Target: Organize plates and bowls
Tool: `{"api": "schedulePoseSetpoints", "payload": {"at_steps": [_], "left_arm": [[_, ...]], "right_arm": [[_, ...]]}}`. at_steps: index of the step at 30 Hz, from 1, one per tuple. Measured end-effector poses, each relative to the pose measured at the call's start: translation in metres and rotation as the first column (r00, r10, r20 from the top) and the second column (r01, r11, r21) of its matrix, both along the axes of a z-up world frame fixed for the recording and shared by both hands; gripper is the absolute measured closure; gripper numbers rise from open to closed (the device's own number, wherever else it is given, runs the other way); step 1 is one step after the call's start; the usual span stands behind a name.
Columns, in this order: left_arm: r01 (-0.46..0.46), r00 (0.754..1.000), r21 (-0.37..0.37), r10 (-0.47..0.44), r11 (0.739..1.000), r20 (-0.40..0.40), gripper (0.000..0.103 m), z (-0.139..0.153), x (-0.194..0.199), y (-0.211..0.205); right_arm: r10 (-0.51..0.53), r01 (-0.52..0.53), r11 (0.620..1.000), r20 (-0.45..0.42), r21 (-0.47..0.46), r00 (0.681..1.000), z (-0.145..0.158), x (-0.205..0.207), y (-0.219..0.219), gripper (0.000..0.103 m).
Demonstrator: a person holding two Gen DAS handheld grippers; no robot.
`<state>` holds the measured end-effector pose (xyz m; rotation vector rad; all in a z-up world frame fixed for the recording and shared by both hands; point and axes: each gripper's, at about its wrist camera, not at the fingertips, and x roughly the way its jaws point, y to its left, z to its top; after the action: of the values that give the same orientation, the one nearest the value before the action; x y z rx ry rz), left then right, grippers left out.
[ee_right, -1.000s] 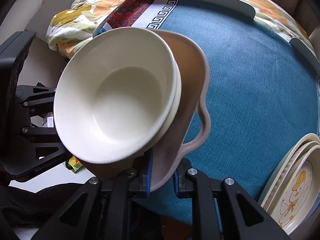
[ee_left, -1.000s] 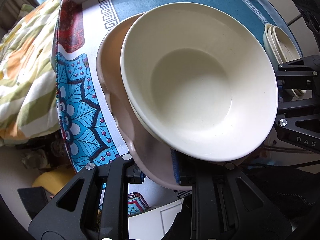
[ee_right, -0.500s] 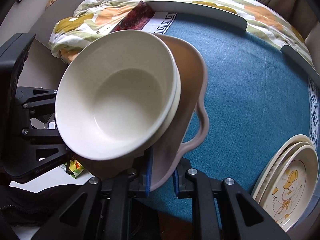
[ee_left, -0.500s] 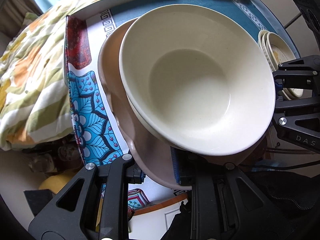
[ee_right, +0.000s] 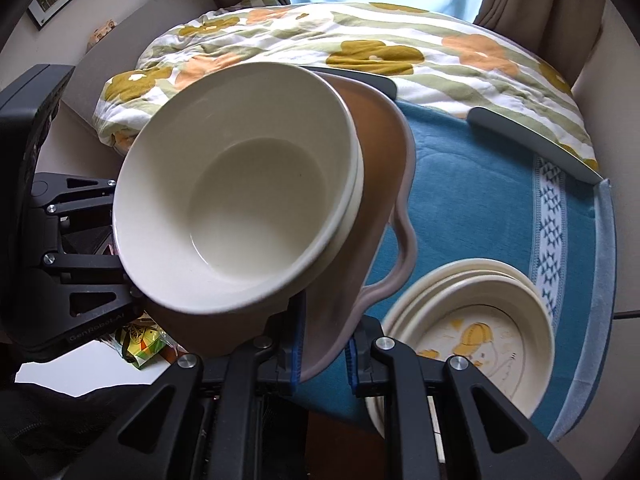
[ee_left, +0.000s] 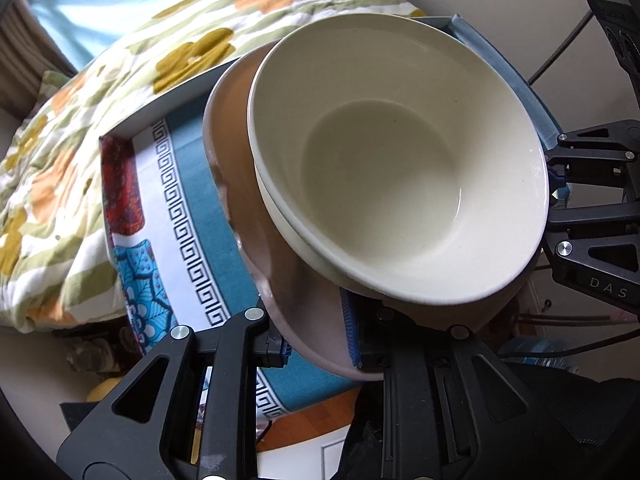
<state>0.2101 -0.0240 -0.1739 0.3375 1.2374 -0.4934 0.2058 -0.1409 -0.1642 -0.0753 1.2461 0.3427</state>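
The left gripper clamps one edge of the pink dish between its blue pads; the right gripper clamps the opposite rim beside the dish's looped handle, so the dish hangs tilted between both, clear above the blue table mat. Inside the dish sit two nested cream bowls, both empty. A stack of cream plates with a yellow duck print lies on the mat just right of the handle. A flowered quilt borders the mat's far edge
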Motion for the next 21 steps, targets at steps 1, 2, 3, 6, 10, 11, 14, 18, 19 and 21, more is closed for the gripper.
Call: {"api": "schedulePoseSetpoints", "payload": {"at_steps": [1,2,3,6,10,11,14,18,19,21], "left_arm": [[0.01,1.0,-0.005,-0.01,1.0,-0.001,0.085,0.002,-0.001,-0.01],[0.021,1.0,-0.011,-0.021,1.0,-0.003,0.085,0.004,-0.001,-0.02],[0.03,1.0,-0.016,-0.03,0.999,-0.007,0.085,0.005,-0.002,-0.03],[0.06,0.998,-0.027,-0.061,0.998,-0.019,0.085,0.005,-0.008,-0.059],[0.079,0.995,-0.042,-0.082,0.996,-0.064,0.085,-0.003,-0.019,-0.094],[0.081,0.993,-0.047,-0.085,0.996,-0.077,0.085,-0.006,-0.021,-0.103],[0.074,0.991,-0.051,-0.079,0.996,-0.109,0.085,-0.016,-0.028,-0.125],[0.048,0.989,-0.053,-0.055,0.997,-0.14,0.085,-0.03,-0.038,-0.15],[0.04,0.988,-0.053,-0.047,0.998,-0.147,0.085,-0.035,-0.041,-0.155],[0.021,0.987,-0.049,-0.028,0.999,-0.159,0.085,-0.045,-0.046,-0.162]], "right_arm": [[-0.013,0.013,1.0,0.001,-0.005,1.0,0.003,-0.002,-0.01,0.087],[-0.025,0.025,1.0,0.002,-0.011,1.0,0.005,-0.004,-0.018,0.087],[-0.037,0.037,0.999,0.002,-0.017,0.999,0.008,-0.006,-0.027,0.087],[-0.068,0.068,0.997,-0.003,-0.032,0.998,0.012,-0.015,-0.053,0.087],[-0.101,0.1,0.994,-0.024,-0.042,0.995,0.009,-0.027,-0.086,0.087],[-0.106,0.105,0.993,-0.031,-0.045,0.994,0.007,-0.029,-0.093,0.087],[-0.115,0.112,0.992,-0.054,-0.051,0.992,0.0,-0.036,-0.115,0.087],[-0.11,0.106,0.993,-0.08,-0.044,0.991,-0.013,-0.044,-0.139,0.087],[-0.104,0.1,0.994,-0.086,-0.044,0.991,-0.016,-0.045,-0.143,0.087],[-0.087,0.083,0.995,-0.092,-0.046,0.992,-0.025,-0.048,-0.15,0.087]]}}
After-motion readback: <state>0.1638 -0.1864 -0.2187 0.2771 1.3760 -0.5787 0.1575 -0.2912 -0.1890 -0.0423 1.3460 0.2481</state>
